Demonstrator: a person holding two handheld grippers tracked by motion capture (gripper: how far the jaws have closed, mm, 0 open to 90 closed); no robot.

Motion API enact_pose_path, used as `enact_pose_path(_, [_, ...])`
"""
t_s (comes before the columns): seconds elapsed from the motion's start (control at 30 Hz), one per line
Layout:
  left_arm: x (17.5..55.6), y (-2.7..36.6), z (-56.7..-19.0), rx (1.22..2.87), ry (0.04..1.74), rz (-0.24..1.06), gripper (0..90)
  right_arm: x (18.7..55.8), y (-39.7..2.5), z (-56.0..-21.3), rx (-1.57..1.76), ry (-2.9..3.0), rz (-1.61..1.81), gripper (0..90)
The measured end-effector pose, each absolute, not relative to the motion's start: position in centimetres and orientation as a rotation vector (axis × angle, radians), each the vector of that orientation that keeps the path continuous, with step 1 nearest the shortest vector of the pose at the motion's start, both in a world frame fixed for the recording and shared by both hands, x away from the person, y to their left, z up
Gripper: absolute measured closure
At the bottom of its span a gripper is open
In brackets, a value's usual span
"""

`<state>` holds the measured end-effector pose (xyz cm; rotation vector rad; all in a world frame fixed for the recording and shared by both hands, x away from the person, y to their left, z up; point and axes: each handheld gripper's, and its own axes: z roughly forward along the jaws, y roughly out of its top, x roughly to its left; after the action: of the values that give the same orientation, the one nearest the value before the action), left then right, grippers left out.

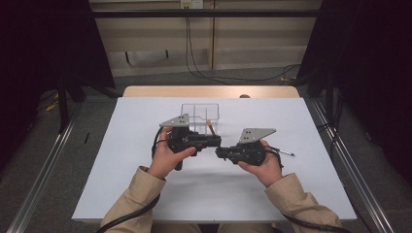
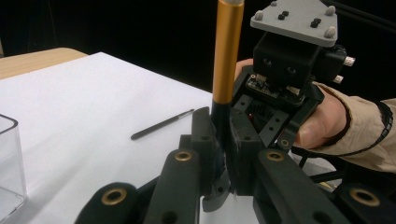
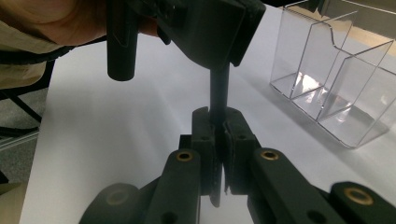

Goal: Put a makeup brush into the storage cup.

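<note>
Gold metal sheathes the upper length of a slim brush handle (image 2: 228,51), which turns to black lower down where the left gripper (image 2: 223,135) has it pinched between its two closed jaws, so that it stands straight up from them in the left gripper view. In the right gripper view the right gripper (image 3: 219,130) is likewise clamped on the same handle's black part, with the left gripper's black body pressing in from above; both tools therefore grip one handle at the middle of the table (image 1: 145,194), their tips meeting just in front of the person's hands. The jaws are matt black plastic with brass-coloured pivot bushings, and a grey three-cornered plate tops each tool. A clear plastic organiser (image 1: 200,112), box-shaped with thin upright dividers, stands just beyond the left gripper on the smooth white tabletop. A second thin dark brush (image 1: 283,152) lies flat on the table beside the right hand (image 1: 266,167).
</note>
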<state>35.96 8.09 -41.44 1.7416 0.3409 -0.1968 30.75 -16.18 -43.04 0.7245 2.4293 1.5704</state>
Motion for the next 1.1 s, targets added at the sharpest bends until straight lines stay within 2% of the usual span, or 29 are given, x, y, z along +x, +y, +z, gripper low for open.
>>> enact_pose_path(0.9, [35.38, 7.36, -41.57, 1.743, 0.328, -0.128, 83.3, 30.78, -15.14, -43.82, 0.792, 2.405, 1.636, 82.6])
enact_pose_path(1.0, [35.36, 7.39, -41.48, 1.745, 0.325, -0.125, 83.3, 30.74, -15.19, -43.83, 0.782, 2.401, 1.639, 80.7])
enact_pose_path(1.1, [35.35, 7.53, -41.29, 1.741, 0.321, -0.116, 83.3, 30.63, -15.3, -43.74, 0.777, 2.399, 1.646, 75.0])
